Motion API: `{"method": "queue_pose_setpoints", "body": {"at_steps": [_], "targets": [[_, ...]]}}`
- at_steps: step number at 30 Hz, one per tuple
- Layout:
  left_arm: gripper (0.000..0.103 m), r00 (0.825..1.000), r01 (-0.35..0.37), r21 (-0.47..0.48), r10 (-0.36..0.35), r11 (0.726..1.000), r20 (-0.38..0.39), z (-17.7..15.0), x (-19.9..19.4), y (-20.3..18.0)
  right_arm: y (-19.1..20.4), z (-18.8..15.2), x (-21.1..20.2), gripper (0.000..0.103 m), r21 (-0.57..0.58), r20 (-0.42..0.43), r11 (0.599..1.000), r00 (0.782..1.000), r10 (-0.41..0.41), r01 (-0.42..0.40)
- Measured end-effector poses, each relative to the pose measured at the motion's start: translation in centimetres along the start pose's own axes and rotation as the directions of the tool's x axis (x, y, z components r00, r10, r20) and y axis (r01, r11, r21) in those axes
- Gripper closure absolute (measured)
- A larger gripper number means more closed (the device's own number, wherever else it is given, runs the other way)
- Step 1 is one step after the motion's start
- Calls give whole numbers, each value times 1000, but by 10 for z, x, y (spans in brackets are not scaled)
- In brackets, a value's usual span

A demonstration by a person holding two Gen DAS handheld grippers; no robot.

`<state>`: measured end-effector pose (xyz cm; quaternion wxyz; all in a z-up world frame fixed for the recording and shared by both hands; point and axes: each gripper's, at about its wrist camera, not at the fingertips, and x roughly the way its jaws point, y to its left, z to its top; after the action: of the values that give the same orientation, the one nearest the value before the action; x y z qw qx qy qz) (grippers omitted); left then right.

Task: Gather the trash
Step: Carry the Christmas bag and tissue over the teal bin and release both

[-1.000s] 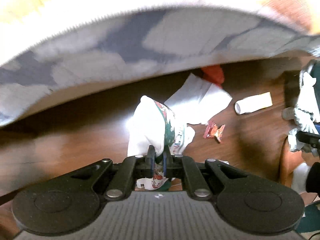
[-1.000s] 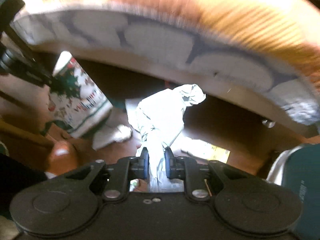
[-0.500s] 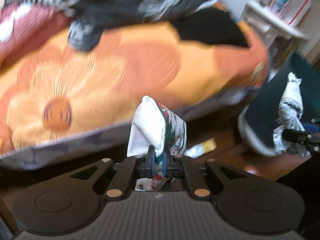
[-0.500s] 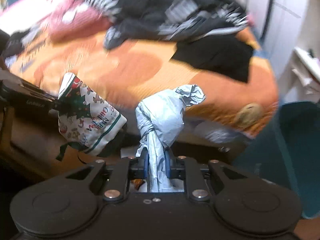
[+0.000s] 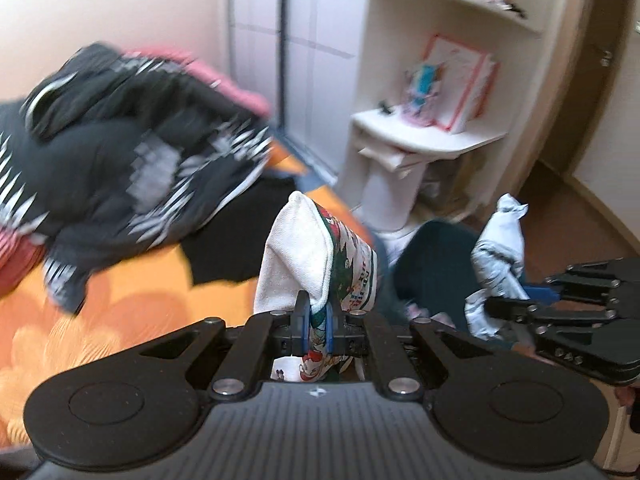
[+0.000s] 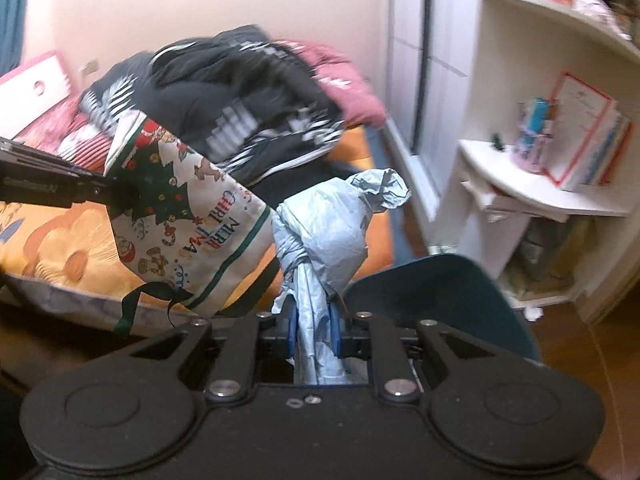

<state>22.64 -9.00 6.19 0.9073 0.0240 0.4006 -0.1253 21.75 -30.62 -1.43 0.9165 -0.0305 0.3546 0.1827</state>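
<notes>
Between the jaws of the left gripper (image 5: 316, 322) sits a Christmas bag (image 5: 320, 264), pinched at its cloth edge with only the fabric's thickness keeping the pads apart; the right gripper (image 6: 314, 334) is likewise clamped on a knotted grey wad (image 6: 324, 236) of plastic or paper trash. A second ago both views looked down under the bed at floor litter — now they look across the bed (image 5: 100, 320) toward a white shelf (image 5: 424, 140), so both grippers have risen with their loads. Just beyond the right jaws stands a dark teal bin (image 6: 440, 292), its rim near the wad. The pick-up looks finished; what remains is likely dropping the wad into the bin or the bag — I cannot tell which.
</notes>
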Motion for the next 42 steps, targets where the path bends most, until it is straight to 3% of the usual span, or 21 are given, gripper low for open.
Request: {"method": "queue_pose_setpoints", "body": {"at_steps": [7,14,27,42], "targets": [[96,997,73,46,-74,996,24,39,25,-68,-64,-10,-6,88,90,-7,992,996,-92,92],[96,992,122,68,-122,990,-12,57,74,-121,-107,-31,20,87,180,-82,976,990,-112,126],[96,974,127,68,-111,990,-197,23,182,-160,-142,-66,81,86,319,-244,940,969,-45,124],[94,936,95,114,-50,989,-349,-12,247,-170,-146,-78,111,78,343,-340,926,940,-32,156]]}}
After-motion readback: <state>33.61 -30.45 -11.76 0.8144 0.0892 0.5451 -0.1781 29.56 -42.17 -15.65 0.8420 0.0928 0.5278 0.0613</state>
